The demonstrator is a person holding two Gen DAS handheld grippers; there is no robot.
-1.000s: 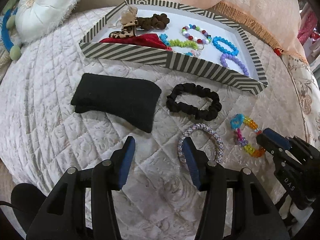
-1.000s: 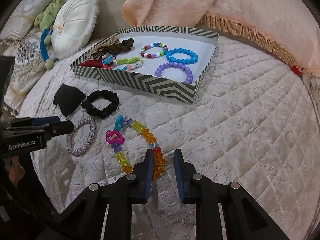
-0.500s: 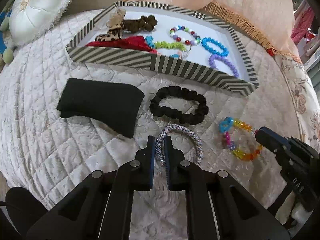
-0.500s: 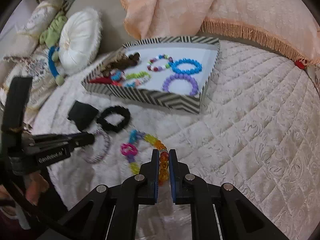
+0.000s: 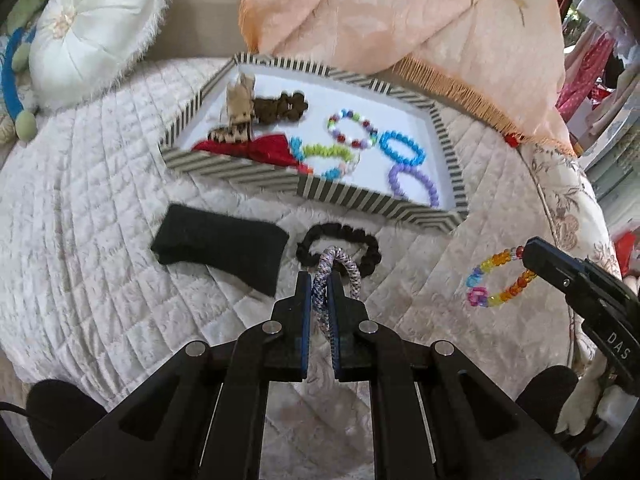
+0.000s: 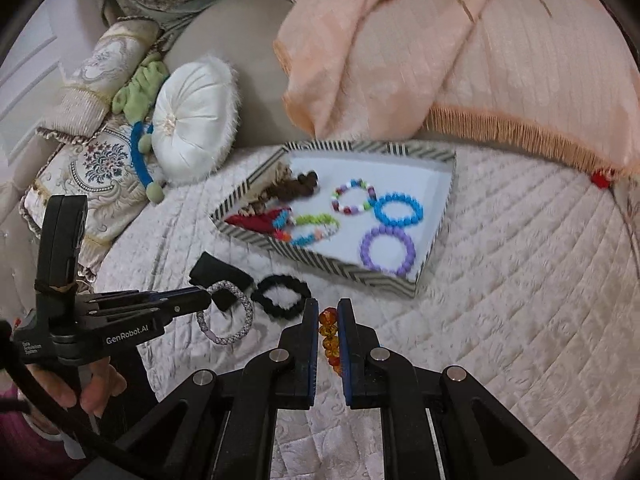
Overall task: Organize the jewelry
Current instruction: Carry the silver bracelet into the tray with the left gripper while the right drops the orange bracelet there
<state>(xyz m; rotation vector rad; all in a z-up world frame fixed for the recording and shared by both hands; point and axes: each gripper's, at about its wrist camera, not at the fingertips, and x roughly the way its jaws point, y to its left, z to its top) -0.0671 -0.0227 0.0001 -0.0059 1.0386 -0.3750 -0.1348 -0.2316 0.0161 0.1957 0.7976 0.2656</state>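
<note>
The cream quilted bed cover [image 5: 100,240] carries everything; at its far side, in front of a peach fringed blanket [image 5: 440,32], sits the shallow striped cardboard tray [image 5: 240,168] with a white floor, already holding a purple bead bracelet [image 6: 387,250], a blue bead bracelet [image 6: 398,210], a multicoloured bead bracelet [image 6: 354,197], a brown scrunchie [image 5: 280,108] and a red cloth piece [image 5: 260,148]; a round white satin cushion [image 6: 192,120] lies off to the left. Just in front of the tray rest a black folded fabric pouch [image 5: 220,248] and a black ruffled scrunchie [image 5: 340,244], both untouched.

A second ago the left tongs [image 5: 320,280] stood wide over the bed and both bracelets lay flat on the quilt; now they are clamped on the silver-lilac woven rope bracelet [image 6: 228,316], which hangs clear of the cover, and the right tongs [image 6: 328,312] are pinched tight on the translucent rainbow bead bracelet [image 5: 496,280], also lifted, its loop dangling beside the tray's near right corner. Both picks look secure, so the carry to the tray seems next; the open white floor near the front of the tray looks the likeliest room. After that, the black scrunchie and pouch remain to sort.
</note>
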